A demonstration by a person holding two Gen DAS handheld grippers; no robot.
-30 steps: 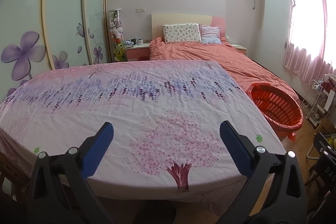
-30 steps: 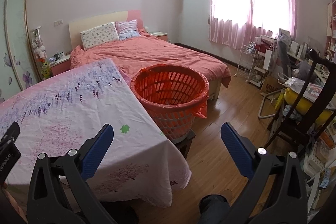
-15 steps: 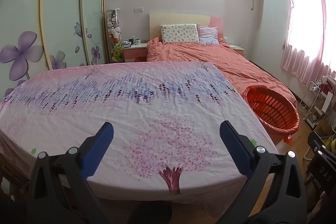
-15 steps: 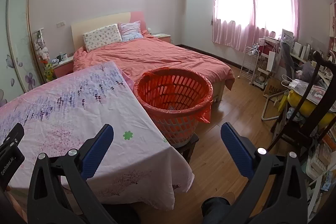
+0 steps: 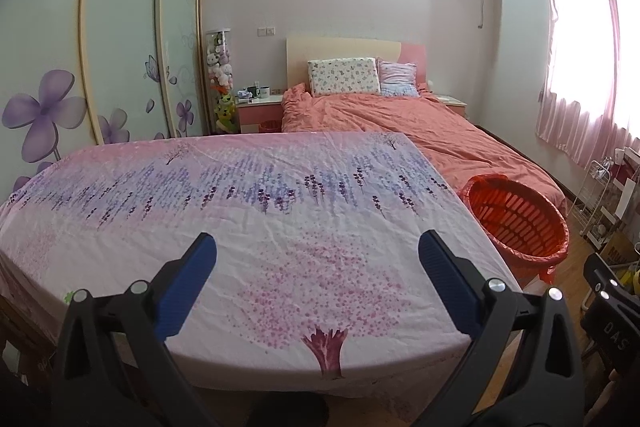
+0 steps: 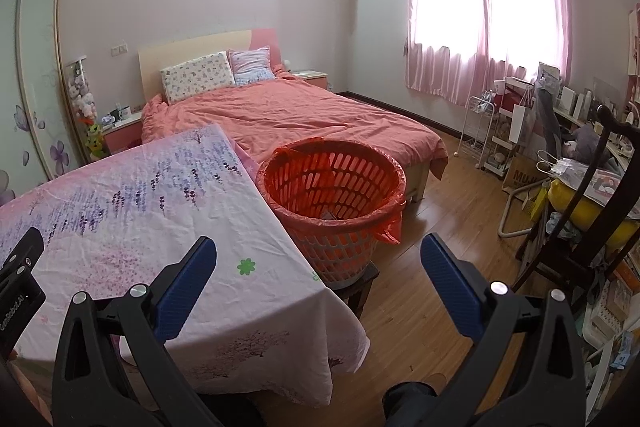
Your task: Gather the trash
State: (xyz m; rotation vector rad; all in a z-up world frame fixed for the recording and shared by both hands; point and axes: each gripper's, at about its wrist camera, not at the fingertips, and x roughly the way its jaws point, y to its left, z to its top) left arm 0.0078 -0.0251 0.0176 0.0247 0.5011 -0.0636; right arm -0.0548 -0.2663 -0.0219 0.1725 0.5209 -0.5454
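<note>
Both tongs, left gripper (image 5: 316, 273) and right gripper (image 6: 318, 275), gape wide, holding nothing. Table (image 5: 280, 227) beside the orange basket (image 6: 332, 187) shows no trash; looks like searching comes next.

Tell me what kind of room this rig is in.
A home bedroom, almost certainly: a made bed with pillows, a sliding-door wardrobe with flower decals, and pink curtains. A cloth-covered table and an orange basket stand in front.
</note>
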